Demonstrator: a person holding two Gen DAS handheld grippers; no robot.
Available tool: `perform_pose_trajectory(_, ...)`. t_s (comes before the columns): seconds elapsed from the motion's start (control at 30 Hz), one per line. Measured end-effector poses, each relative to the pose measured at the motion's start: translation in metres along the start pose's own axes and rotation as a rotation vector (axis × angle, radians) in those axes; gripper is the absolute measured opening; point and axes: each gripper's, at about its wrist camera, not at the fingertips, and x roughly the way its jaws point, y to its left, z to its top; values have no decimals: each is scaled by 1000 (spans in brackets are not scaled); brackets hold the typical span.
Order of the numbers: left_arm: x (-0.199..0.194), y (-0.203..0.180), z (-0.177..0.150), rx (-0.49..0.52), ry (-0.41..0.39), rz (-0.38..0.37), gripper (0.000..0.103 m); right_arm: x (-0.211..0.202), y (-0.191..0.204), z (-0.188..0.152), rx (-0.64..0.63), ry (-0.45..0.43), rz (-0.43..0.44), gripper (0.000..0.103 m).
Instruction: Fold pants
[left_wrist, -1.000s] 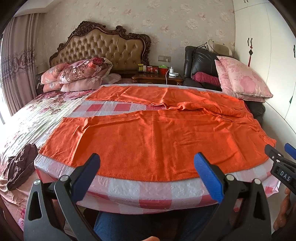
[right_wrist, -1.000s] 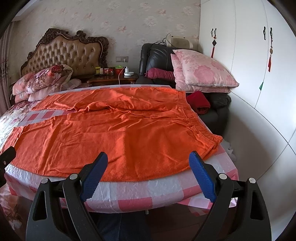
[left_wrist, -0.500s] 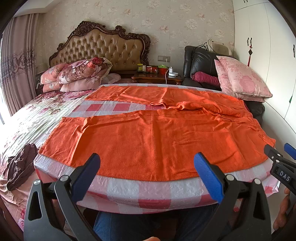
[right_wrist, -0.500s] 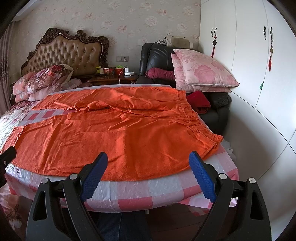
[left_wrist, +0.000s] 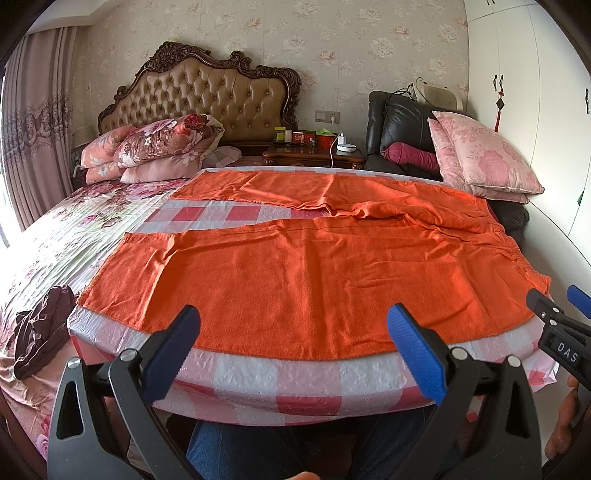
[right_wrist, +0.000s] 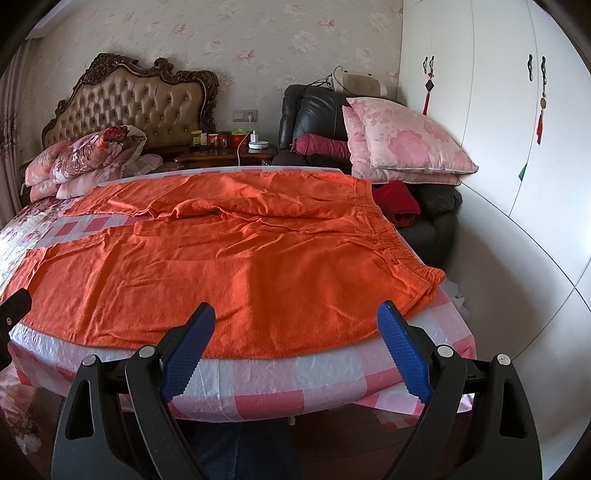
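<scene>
Orange pants (left_wrist: 306, 273) lie spread flat across the pink-and-white checked sheet (left_wrist: 280, 373) on the bed, waistband out at 3 o'clock, the two legs running off toward 9 o'clock with a strip of sheet showing between them. The left gripper (left_wrist: 293, 354) hovers at 6 o'clock over the near edge of the bed, its blue pads spread wide with nothing between them. The right gripper (right_wrist: 295, 349) sits in the same pose in its own view, jaws wide apart and holding nothing, just short of the near trouser leg (right_wrist: 236, 291). Its tip also pokes into the left wrist view at 4 o'clock. Against a second ago, hardly anything differs: both claws stay parked at the bed edge, equally wide, and the fabric keeps the same creases. A dark brown garment (left_wrist: 40, 325) lies crumpled at 8 o'clock on the floral bedspread (left_wrist: 74, 236). Pink pillows (right_wrist: 406, 144) are stacked on the black armchair (right_wrist: 314, 110) at 1 o'clock.
</scene>
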Motion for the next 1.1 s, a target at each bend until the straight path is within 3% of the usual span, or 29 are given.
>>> perform_pose_trajectory(0.67, 2, 1, -2, -2, 6, -3, 101, 3, 0, -3, -4, 5, 3, 87)
perform_pose_trajectory(0.8, 12, 2, -7, -11, 23, -19, 101, 11, -4, -3, 13, 34, 56, 87)
perform_pose_trajectory(0.97, 35, 12, -7, -30, 57, -51, 101, 42, -33, 33, 34, 101, 139, 87)
perform_pose_trajectory(1.1, 56, 20, -3, -39, 73, -78, 101, 100, -75, 97, 1, 167, 74, 87)
